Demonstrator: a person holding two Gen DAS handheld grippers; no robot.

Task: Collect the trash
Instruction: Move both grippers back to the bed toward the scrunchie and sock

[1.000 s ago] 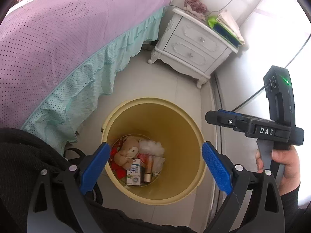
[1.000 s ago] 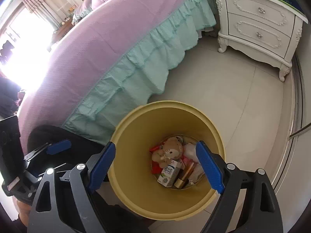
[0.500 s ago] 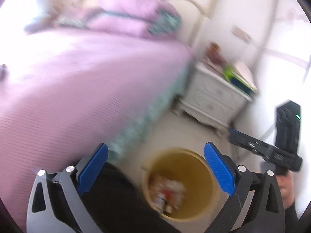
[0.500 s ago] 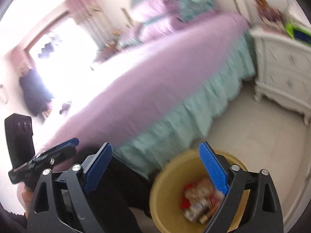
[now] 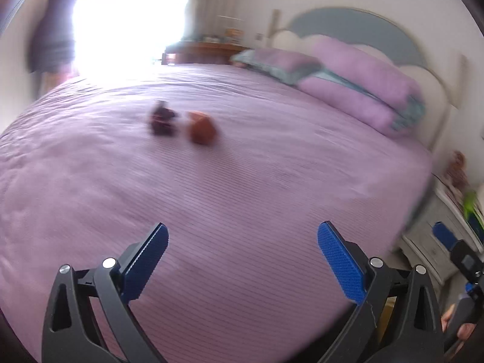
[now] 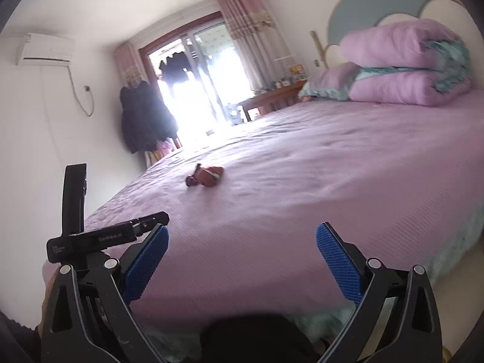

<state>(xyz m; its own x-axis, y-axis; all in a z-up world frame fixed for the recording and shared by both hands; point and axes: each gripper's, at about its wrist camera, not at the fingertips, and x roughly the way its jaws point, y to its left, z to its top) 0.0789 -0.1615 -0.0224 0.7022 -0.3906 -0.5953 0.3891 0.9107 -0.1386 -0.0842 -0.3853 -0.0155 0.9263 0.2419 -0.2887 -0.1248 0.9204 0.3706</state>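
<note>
Trash items (image 6: 205, 176) on purple bedspread (image 6: 302, 181); both grippers (image 5: 242, 260) (image 6: 242, 260) empty, spread wide for pickup.

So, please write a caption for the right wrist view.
Open right gripper faces two small items on the purple bed.

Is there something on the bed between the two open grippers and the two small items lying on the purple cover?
Nothing visible. Bare purple cover lies between the left gripper, the right gripper and the two small items, a dark one and a reddish-brown one. Both grippers are open and empty; the right's jaws have just been opening.
</note>
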